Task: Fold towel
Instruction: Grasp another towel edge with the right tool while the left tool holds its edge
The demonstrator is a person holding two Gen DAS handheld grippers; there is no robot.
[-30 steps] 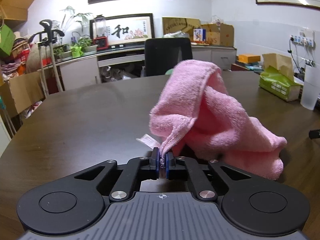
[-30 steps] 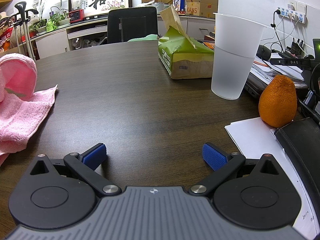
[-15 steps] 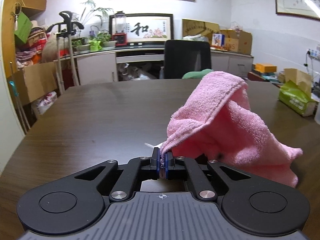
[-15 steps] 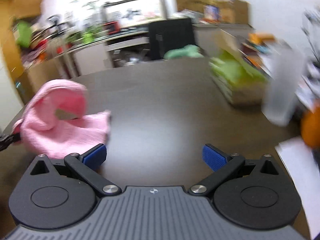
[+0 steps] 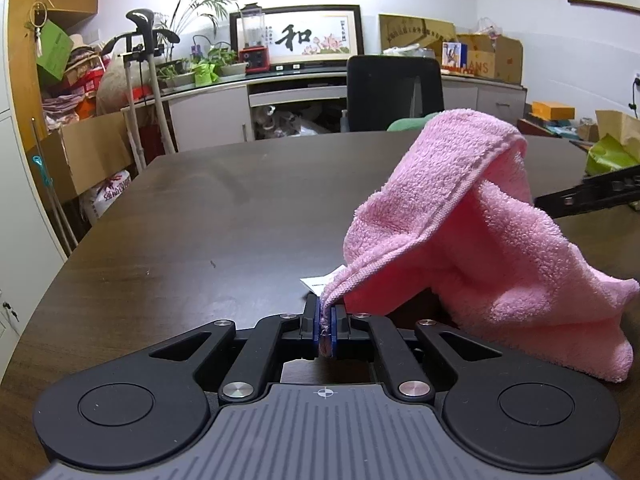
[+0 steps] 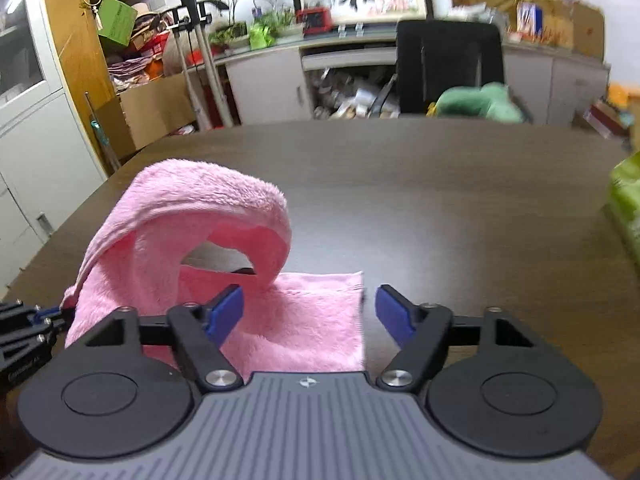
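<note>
A pink towel (image 5: 472,236) lies bunched on the dark wooden table (image 5: 224,224), one part arched up in a loop. My left gripper (image 5: 327,326) is shut on a corner of the towel and holds it just above the table. In the right wrist view the towel (image 6: 304,320) lies flat in front, with the loop (image 6: 208,200) rising at the left. My right gripper (image 6: 310,314) is open, its blue pads (image 6: 226,312) over the towel's flat near-right part. The left gripper (image 6: 28,328) shows at the left edge there. The right gripper's arm (image 5: 592,194) shows at the right of the left wrist view.
A black office chair (image 6: 448,68) stands behind the table's far edge with a green bundle (image 6: 480,102) on it. A green tissue pack (image 6: 628,204) sits at the table's right. Cabinets, boxes and plants line the back wall.
My right gripper has swung left from the cup and orange side and now sits over the towel, still open. My left gripper keeps its hold on the corner and has turned slightly left.
</note>
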